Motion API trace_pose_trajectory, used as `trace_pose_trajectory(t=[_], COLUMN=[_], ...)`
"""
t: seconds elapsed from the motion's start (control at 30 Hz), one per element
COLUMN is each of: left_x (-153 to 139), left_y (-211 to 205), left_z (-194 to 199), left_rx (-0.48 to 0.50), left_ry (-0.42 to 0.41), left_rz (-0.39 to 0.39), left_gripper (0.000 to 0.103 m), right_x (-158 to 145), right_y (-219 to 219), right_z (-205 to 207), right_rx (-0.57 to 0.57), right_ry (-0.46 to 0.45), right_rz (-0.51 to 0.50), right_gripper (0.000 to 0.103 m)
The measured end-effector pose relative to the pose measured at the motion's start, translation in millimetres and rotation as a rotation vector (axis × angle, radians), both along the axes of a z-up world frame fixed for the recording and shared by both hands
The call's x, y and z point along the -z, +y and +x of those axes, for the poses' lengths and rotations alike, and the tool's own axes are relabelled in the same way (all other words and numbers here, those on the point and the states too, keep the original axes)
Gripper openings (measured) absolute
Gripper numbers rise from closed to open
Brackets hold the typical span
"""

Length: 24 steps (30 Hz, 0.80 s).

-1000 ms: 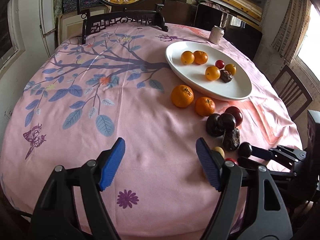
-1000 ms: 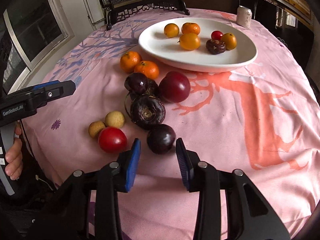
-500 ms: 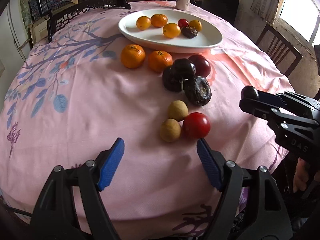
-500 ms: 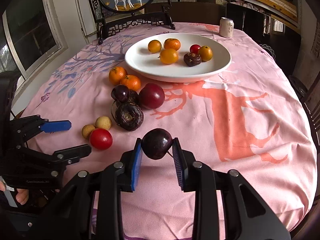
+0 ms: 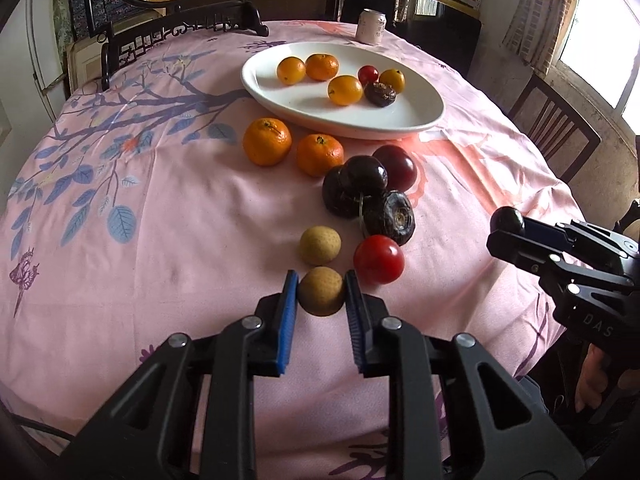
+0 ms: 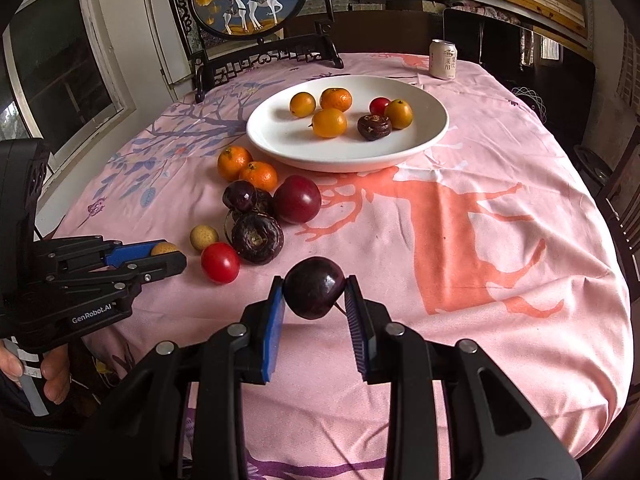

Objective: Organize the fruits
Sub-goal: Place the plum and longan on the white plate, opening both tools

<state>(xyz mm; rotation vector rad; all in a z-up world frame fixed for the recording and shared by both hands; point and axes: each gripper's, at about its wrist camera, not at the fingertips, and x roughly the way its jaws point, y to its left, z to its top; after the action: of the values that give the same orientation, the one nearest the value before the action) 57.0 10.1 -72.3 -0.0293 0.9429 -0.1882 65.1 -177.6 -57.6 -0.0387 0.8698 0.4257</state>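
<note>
left gripper (image 5: 321, 292) pinching tan longan (image 5: 321, 291) on tablecloth (image 5: 180, 216), tomato (image 5: 378, 259) just right of it, right gripper (image 6: 314, 294) clamped on dark plum (image 6: 314, 293), plate (image 6: 420, 140) well ahead

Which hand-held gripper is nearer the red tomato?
Left. The left hand-held gripper is shut on a tan longan right beside the red tomato. The right hand-held gripper holds a dark plum farther off, raised.
</note>
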Motion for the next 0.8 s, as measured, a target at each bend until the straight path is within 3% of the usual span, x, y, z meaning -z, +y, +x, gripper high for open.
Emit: trace_pose_trajectory(t=[0.37,0.57,0.8], left_x=[-29,-55,-46], left_y=[7,12,-4], left_z=[25,109,212], left_rx=[0.021,-0.04,-0.068], left_ry=[-0.042,-0.041,0.018], left_rz=[0.009,0.086,0.099], left_gripper=[0.023,0.023,0.024], right_x=[-7,-33,-23], right_y=[-1,-3,-4], right_z=[17,65,174], right_rx=[0.008,0.016,0.099], right_ry=[0.001,-0.073,-0.008], right_rz=[-0.002,-0.027,-0.084], right_gripper=[0.031,0.031,0.031])
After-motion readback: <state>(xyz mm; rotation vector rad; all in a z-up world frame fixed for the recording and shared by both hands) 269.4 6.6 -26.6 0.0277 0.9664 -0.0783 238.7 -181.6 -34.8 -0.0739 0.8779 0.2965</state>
